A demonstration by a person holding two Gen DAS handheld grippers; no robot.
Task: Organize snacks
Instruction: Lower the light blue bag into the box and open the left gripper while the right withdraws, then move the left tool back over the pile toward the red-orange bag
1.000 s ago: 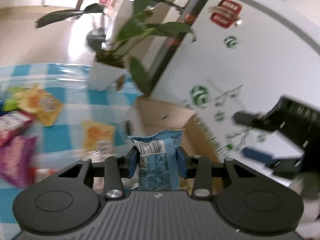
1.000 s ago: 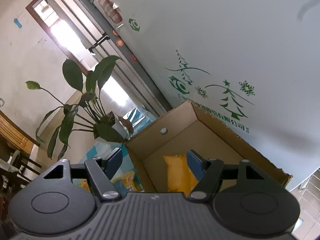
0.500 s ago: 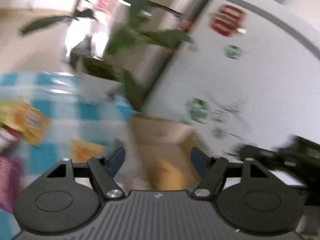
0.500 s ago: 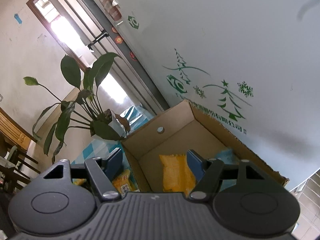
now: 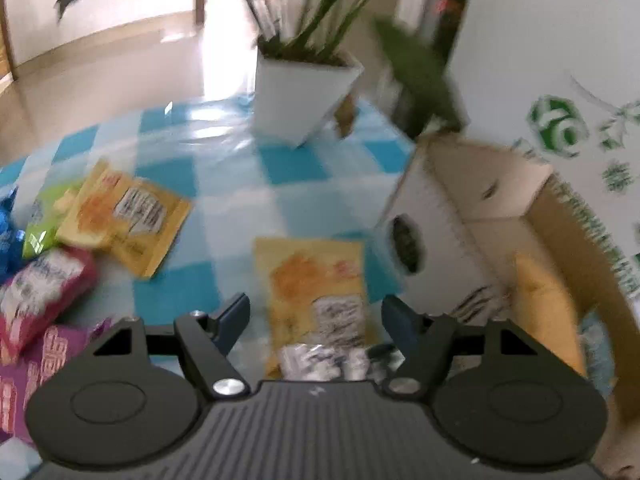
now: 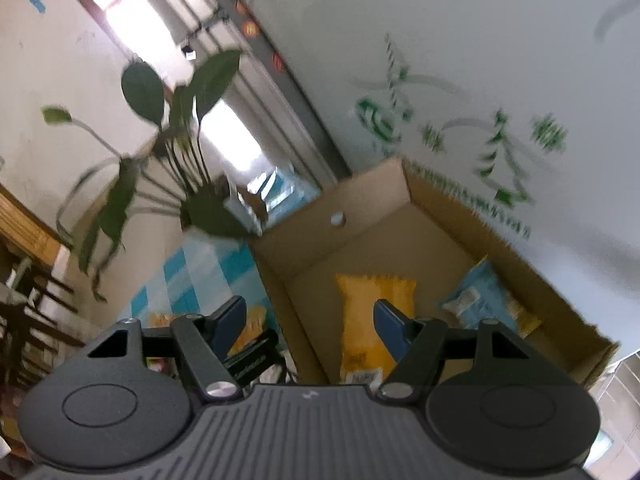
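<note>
Now the left tongs (image 5: 316, 312) stand wide apart and grip nothing; their jaws have just been opening, and between the blue pads only the tabletop shows below. Beneath them a flat orange-yellow snack packet (image 5: 318, 292) lies on the blue-and-white checked tabletop (image 5: 240, 184), just left of the open brown cardboard box (image 5: 492, 216). A second orange-yellow packet (image 5: 128, 220) lies further left, partly over a lime-green packet (image 5: 40, 226). At the left edge sit a pink-and-white packet (image 5: 38, 292) and, nearer, a purple packet (image 5: 36, 376), with a blue wrapper (image 5: 6, 232) beyond them. A white tapered plant pot (image 5: 302, 96) with long green leaves stands at the far side of the tabletop, well apart from the packets.

The right tongs (image 6: 308, 324) also stand wide and hold nothing, hanging over the near left wall of the cardboard box. Inside the box a plain yellow snack bag (image 6: 368, 320) lies on the floor towards the near end, and a light-blue snack bag (image 6: 480, 300) lies to its right against the right wall, apart from the yellow one. A white wall panel with green tree prints (image 6: 500, 152) rises just beyond the box. Left of the box, part of the other black tool (image 6: 256, 354) shows low over the tabletop.
</note>
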